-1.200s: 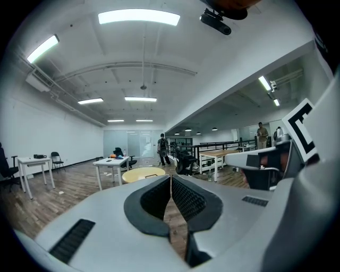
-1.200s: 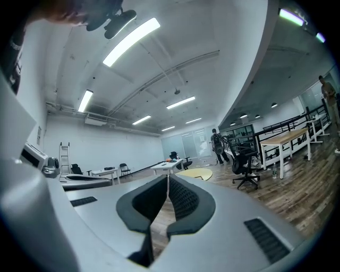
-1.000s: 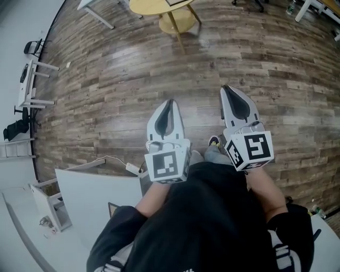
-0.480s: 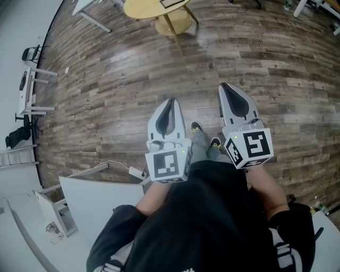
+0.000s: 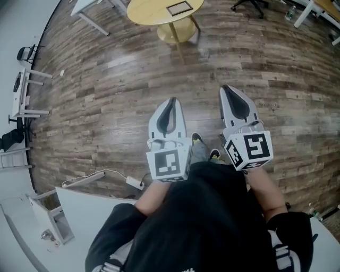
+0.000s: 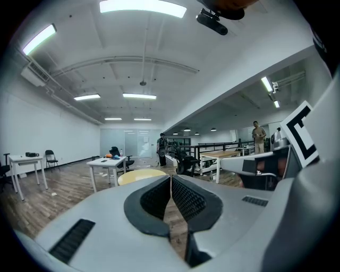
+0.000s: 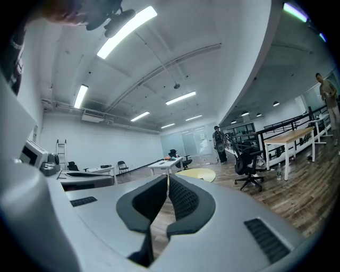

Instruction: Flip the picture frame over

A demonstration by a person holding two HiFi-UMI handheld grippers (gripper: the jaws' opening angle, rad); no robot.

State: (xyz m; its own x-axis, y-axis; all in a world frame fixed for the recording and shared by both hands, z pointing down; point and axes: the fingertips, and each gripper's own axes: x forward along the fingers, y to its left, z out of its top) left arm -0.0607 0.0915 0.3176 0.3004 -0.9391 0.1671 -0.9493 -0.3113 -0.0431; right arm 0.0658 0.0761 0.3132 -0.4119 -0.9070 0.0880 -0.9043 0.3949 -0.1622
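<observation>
On the round yellow desk (image 5: pixel 146 11), toward its right edge in the head view: the picture frame (image 5: pixel 179 7), flat, dark-rimmed, pale inside. Untouched, and well apart from both tools, with a long stretch of wooden floor (image 5: pixel 106 95) between. Too far off to tell which face is up.

Judged as the approach step, the flip not yet begun. Next, by this reading: getting up to the desk's near edge, then opening at least one tool and working a jaw under or around the frame's rim to lift it and turn it over.

Left tool (image 5: pixel 171 101): clenched, ribbed pads together at the tips, nothing between, held out ahead of the body. Right tool (image 5: pixel 227 88): likewise pressed together and empty, just beside the left, touching nothing. Past the jaws in both gripper views, only the yellow desk top, a white desk (image 6: pixel 109 162) and an office chair (image 7: pixel 249 170) further off.
</observation>
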